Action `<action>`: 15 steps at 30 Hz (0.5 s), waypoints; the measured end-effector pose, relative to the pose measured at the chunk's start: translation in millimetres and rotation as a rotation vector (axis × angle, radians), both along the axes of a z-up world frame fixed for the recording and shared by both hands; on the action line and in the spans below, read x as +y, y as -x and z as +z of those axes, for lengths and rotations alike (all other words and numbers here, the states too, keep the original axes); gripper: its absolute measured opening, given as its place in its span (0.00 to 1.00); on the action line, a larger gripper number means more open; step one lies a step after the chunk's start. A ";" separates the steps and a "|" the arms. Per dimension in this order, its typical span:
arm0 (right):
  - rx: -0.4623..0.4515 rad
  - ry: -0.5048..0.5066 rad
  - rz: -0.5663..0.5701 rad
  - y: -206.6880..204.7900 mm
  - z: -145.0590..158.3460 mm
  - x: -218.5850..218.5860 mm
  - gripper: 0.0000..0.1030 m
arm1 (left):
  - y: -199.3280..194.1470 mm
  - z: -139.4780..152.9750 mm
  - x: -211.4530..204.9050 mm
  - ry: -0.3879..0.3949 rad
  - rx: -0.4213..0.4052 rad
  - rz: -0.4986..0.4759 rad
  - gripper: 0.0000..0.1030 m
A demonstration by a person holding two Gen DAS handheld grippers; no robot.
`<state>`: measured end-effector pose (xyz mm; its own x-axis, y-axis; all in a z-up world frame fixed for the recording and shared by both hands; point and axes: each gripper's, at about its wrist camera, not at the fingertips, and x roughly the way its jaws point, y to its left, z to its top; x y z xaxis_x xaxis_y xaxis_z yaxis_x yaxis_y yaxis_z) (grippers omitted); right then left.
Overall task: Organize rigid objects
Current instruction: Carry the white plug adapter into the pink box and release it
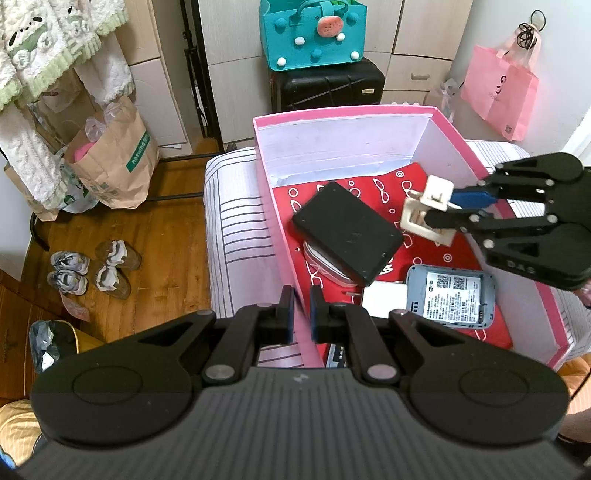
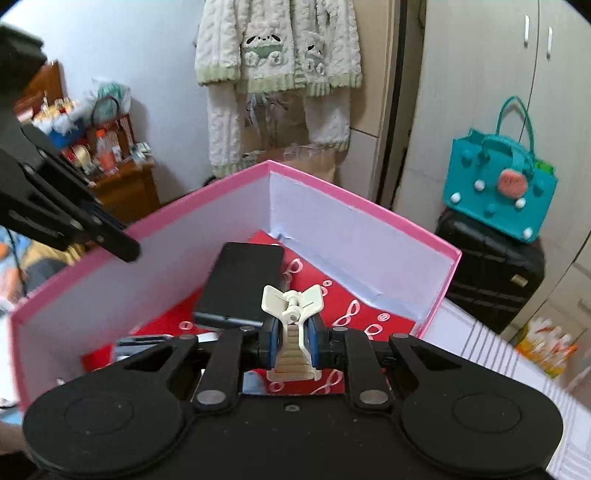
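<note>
A pink box [image 1: 266, 155] with white inner walls and a red patterned floor stands on a striped bed. In it lie a black flat device [image 1: 347, 232], a grey pocket router [image 1: 450, 295] with its label up, and a white charger [image 1: 380, 299]. My left gripper [image 1: 302, 310] is shut on the box's near left wall, one finger on each side. My right gripper [image 1: 439, 210] hovers over the box's right part, shut on a cream plastic clip [image 1: 428, 214]. In the right wrist view the clip [image 2: 291, 325] sits between the blue pads [image 2: 272, 338], above the box floor and beside the black device [image 2: 243, 280].
The striped bed sheet [image 1: 236, 229] surrounds the box. Behind it, a teal felt bag [image 1: 314, 33] sits on a black suitcase [image 1: 328, 86]. A pink shopping bag [image 1: 498, 92] hangs at the right. Paper bags [image 1: 114, 162] and shoes [image 1: 92, 273] are on the wooden floor to the left.
</note>
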<state>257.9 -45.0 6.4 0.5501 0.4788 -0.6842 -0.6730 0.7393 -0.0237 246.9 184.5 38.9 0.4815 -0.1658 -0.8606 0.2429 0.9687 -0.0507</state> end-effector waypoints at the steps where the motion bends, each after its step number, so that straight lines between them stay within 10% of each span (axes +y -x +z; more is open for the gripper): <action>1: -0.009 0.002 0.000 -1.1 -0.3 0.8 0.19 | 0.1 -0.3 -0.3 0.000 0.000 -0.002 0.07; 15: -0.023 -0.224 0.087 29.9 28.7 -40.2 0.29 | 2.4 0.3 0.6 0.012 -0.008 -0.013 0.08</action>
